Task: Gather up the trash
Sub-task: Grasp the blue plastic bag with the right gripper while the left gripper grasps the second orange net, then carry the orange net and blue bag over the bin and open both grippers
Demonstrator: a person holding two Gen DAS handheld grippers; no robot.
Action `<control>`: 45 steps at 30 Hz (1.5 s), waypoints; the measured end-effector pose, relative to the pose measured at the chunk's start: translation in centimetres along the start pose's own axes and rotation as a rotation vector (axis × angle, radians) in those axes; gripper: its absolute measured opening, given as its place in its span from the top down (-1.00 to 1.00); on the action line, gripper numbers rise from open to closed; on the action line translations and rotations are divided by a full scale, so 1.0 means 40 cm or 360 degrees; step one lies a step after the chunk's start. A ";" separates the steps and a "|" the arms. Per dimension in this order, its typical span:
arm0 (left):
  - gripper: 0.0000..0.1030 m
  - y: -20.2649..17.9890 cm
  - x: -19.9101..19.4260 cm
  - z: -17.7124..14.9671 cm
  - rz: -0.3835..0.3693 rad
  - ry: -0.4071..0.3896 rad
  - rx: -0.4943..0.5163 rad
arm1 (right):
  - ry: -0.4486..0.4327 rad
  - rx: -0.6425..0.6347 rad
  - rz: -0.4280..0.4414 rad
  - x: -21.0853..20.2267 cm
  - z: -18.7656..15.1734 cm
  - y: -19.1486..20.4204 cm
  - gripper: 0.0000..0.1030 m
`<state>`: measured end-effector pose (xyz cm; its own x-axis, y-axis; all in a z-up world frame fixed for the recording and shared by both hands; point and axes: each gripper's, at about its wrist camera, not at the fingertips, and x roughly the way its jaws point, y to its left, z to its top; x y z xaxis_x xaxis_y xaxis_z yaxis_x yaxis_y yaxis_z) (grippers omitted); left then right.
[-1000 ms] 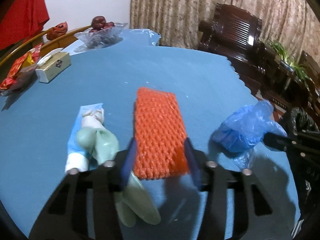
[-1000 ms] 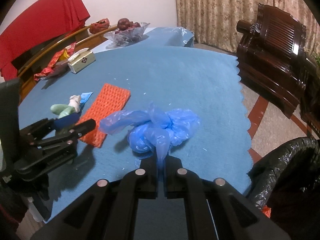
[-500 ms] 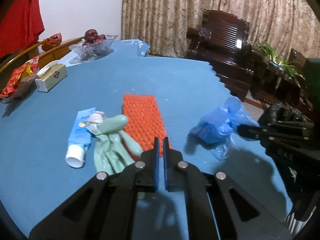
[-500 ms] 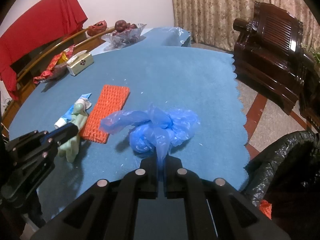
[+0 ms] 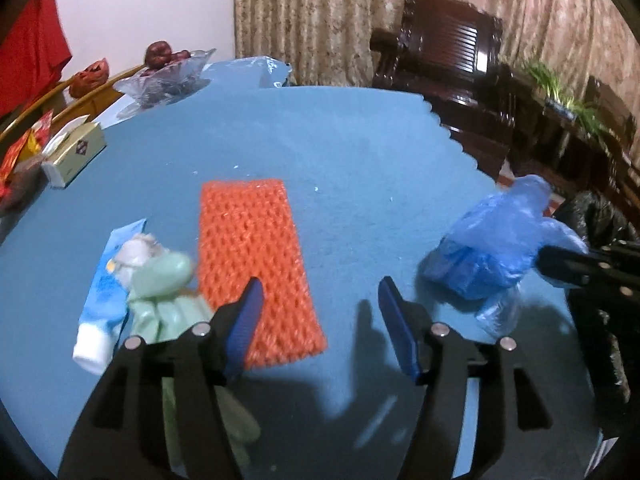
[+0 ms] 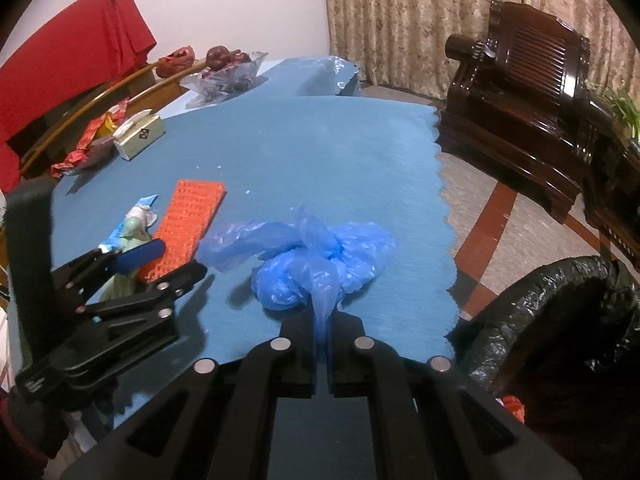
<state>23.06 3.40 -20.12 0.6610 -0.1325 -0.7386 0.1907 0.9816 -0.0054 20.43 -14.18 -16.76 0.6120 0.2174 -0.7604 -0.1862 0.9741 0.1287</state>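
An orange foam net (image 5: pixel 252 256) lies flat on the blue tablecloth (image 5: pixel 320 140). My left gripper (image 5: pixel 320 312) hovers over its near end with the jaws opening; the net's near corner lies between them and the pads do not press it. Left of the net lie a pale green glove (image 5: pixel 160 284) and a blue toothpaste tube (image 5: pixel 106 292). My right gripper (image 6: pixel 322 324) is shut on the tail of a crumpled blue plastic bag (image 6: pixel 320 256) resting on the cloth. The right wrist view also shows the left gripper (image 6: pixel 168 266) and the net (image 6: pixel 188 220).
A bin lined with a black bag (image 6: pixel 552 320) stands off the table's right edge. At the far left are a tissue box (image 5: pixel 74 156), red wrappers (image 5: pixel 24 152) and a glass bowl of fruit (image 5: pixel 168 76). A dark wooden armchair (image 5: pixel 448 60) stands behind.
The left gripper's jaws closed from around the net, pulled back shut, and now stand apart over the net's near end. The right gripper still grips the blue bag.
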 end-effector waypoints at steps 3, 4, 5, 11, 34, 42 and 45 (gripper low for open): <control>-0.10 -0.002 0.028 0.012 0.0025 0.0054 0.0008 | 0.0008 0.0019 -0.0003 0.003 -0.001 -0.010 0.93; -0.03 -0.001 0.032 0.015 0.0028 0.0058 0.0004 | 0.0008 0.0021 -0.0003 0.004 -0.001 -0.011 0.93; 0.01 0.001 0.034 0.018 0.0028 0.0057 -0.0001 | 0.0009 0.0022 -0.0002 0.004 -0.003 -0.013 0.93; 0.62 0.042 0.028 0.018 0.0033 0.0038 -0.0107 | 0.0005 0.0022 0.0011 0.001 -0.007 -0.015 0.93; 0.83 -0.045 -0.269 -0.010 -0.0224 -0.0276 -0.0150 | -0.0163 0.0014 0.0086 -0.162 0.002 -0.012 0.93; 0.83 -0.075 -0.334 -0.009 -0.0232 -0.0316 -0.0135 | -0.0254 0.0009 0.0109 -0.254 0.001 -0.019 0.93; 0.83 -0.090 -0.355 -0.007 -0.0239 -0.0335 -0.0115 | -0.0281 0.0021 0.0104 -0.288 -0.008 -0.028 0.93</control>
<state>12.77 1.78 -9.79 0.7670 -0.2955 -0.5696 0.2507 0.9551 -0.1578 13.35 -17.81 -8.36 0.7245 0.2866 -0.6268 -0.2203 0.9580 0.1835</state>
